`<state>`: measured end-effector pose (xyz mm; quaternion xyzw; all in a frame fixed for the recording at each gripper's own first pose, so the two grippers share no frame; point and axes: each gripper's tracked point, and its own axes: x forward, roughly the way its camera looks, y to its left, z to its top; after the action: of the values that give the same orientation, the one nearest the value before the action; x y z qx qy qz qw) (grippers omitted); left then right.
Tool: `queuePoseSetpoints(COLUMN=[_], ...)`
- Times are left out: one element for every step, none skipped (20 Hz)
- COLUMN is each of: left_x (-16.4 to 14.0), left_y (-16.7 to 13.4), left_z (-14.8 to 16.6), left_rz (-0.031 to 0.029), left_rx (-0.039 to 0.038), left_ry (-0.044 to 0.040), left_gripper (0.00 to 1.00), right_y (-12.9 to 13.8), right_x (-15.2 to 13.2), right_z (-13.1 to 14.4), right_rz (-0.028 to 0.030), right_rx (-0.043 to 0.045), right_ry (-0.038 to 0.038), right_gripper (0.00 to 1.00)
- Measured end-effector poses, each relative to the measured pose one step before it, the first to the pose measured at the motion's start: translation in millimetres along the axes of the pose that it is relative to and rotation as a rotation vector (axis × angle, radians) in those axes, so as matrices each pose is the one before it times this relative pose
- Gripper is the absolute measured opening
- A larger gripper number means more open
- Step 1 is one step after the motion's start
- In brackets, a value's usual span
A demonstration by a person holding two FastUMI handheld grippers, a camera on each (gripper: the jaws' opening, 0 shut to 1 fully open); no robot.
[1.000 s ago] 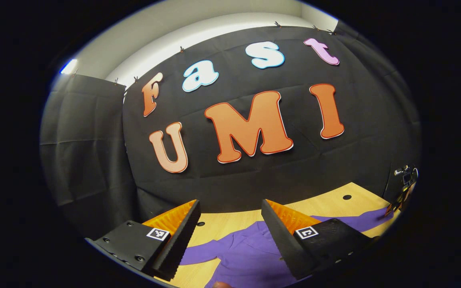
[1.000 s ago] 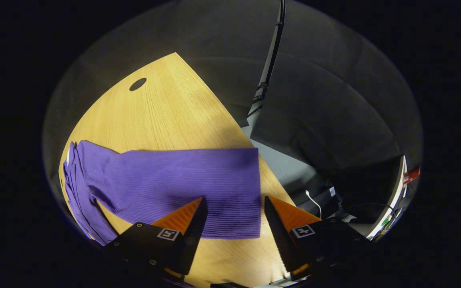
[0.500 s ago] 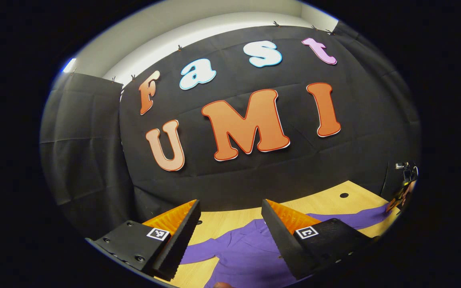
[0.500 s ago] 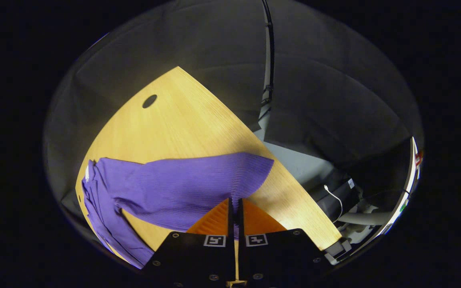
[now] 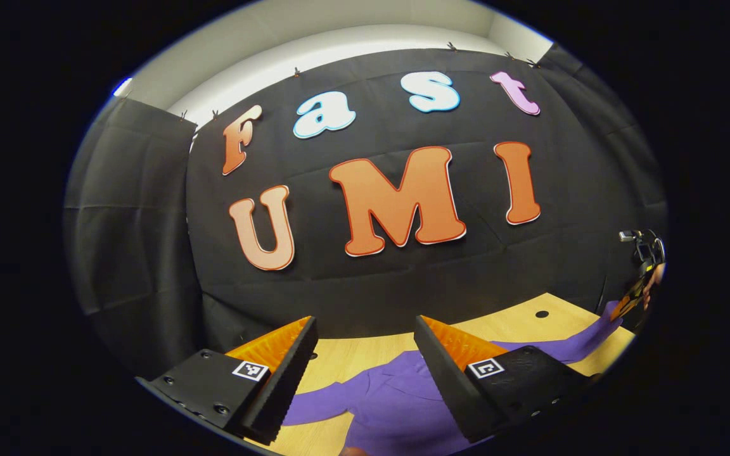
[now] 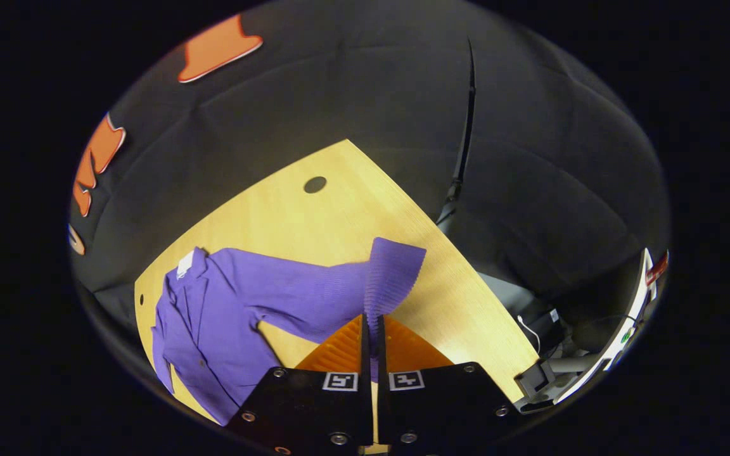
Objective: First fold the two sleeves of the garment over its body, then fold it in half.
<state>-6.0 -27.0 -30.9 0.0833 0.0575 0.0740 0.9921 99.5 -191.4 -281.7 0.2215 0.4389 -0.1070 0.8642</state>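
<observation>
A purple long-sleeved garment lies on the wooden table, its body at the left of the right gripper view. One sleeve stretches toward my right gripper, which is shut on the ribbed cuff and holds it raised above the table. In the left gripper view my left gripper hangs open above the garment, nothing between its fingers. Far right in that view, the right gripper holds the sleeve end lifted.
The table has a round cable hole near its far edge. Past the table's right edge sit a dark stand pole and cables and equipment on the floor. Black cloth walls surround the booth.
My right gripper went from open over the cuff to shut on it, then lifted it up and back, so more of the garment's body shows. The left gripper has barely moved.
</observation>
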Motion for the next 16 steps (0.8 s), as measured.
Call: queuePoseSetpoints(left_x=[-0.23, 0.28, 0.37, 0.4, -0.04, -1.24, -0.05, 0.29, 0.69, -1.72, 0.4, 0.53, 0.59, -0.8, 1.96, 1.62], left_y=[8.32, 9.37, 8.68, 10.15, 9.53, 11.77, 11.22, 12.14, 12.94, 13.14, 13.73, 13.64, 14.35, 14.36, 12.95, 12.31], left_z=[-1.94, -3.51, -4.3, -4.44, -3.57, -3.52, -2.38, -4.19, -1.84, -4.16, -4.91, -6.61, -3.35, -5.6, -3.48, -4.89], left_rz=[0.00035, 0.0009, 0.00294, 0.00486, 0.00303, 0.00533, 0.00585, 0.00972, 0.0112, 0.01455, 0.01594, 0.01669, 0.01925, 0.02025, 0.02187, 0.01818], left_rx=[-0.00651, -0.0073, -0.00706, -0.00611, -0.00496, -0.00305, -0.00229, -0.00155, -0.00204, -0.0014, -0.00283, -0.00265, -0.00343, -0.00221, -0.00278, -0.00305], left_ry=[-0.00176, 0.00069, 0.00335, 0.00158, 0.00378, 0.00526, 0.00409, 0.00428, 0.00209, 0.00715, 0.00625, 0.00968, 0.00894, 0.01102, 0.00861, 0.00836], left_gripper=[0.98, 0.98, 0.98, 0.98, 0.98, 0.98, 0.98, 0.98, 0.98, 0.98, 0.98, 0.98, 0.98, 0.98, 0.98, 0.99], right_y=[11.57, 12.21, 11.31, 13.53, 11.89, 12.59, 13.98, 14.89, 14.51, 14.07, 15.51, 14.81, 15.67, 14.92, 14.87, 15.04], right_x=[-8.96, -7.39, -6.36, -5.73, -5.97, -4.41, -2.91, -1.95, -0.26, -4.74, -2.71, 1.18, -1.25, 0.38, -0.26, 0.19], right_z=[2.49, 4.42, 2.31, 3.12, 2.29, 2.14, 3.0, 3.02, 2.8, 2.47, 4.65, 3.02, 4.36, 3.58, 3.24, 3.87], right_rz=[0.00814, 0.00457, 0.00831, 0.00786, 0.00583, 0.00549, 0.00379, 0.01348, 0.00777, 0.0124, 0.00908, 0.01697, 0.0103, 0.01684, 0.00964, 0.01768], right_rx=[-0.01509, -0.01333, -0.01643, -0.02068, -0.0246, -0.02391, -0.01956, -0.01619, -0.01729, -0.01714, -0.01351, -0.01486, -0.01045, -0.01508, -0.01448, -0.01763], right_ry=[-0.01502, -0.01795, -0.01656, -0.01311, -0.01016, -0.00624, -0.00841, -0.00653, -0.00572, -0.00534, -0.00635, -0.00348, -0.00599, -0.00193, -0.0037, -0.0019], right_gripper=[0.04, 0.04, 0.04, 0.04, 0.04, 0.04, 0.04, 0.04, 0.03, 0.03, 0.03, 0.03, 0.03, 0.04, 0.03, 0.03])
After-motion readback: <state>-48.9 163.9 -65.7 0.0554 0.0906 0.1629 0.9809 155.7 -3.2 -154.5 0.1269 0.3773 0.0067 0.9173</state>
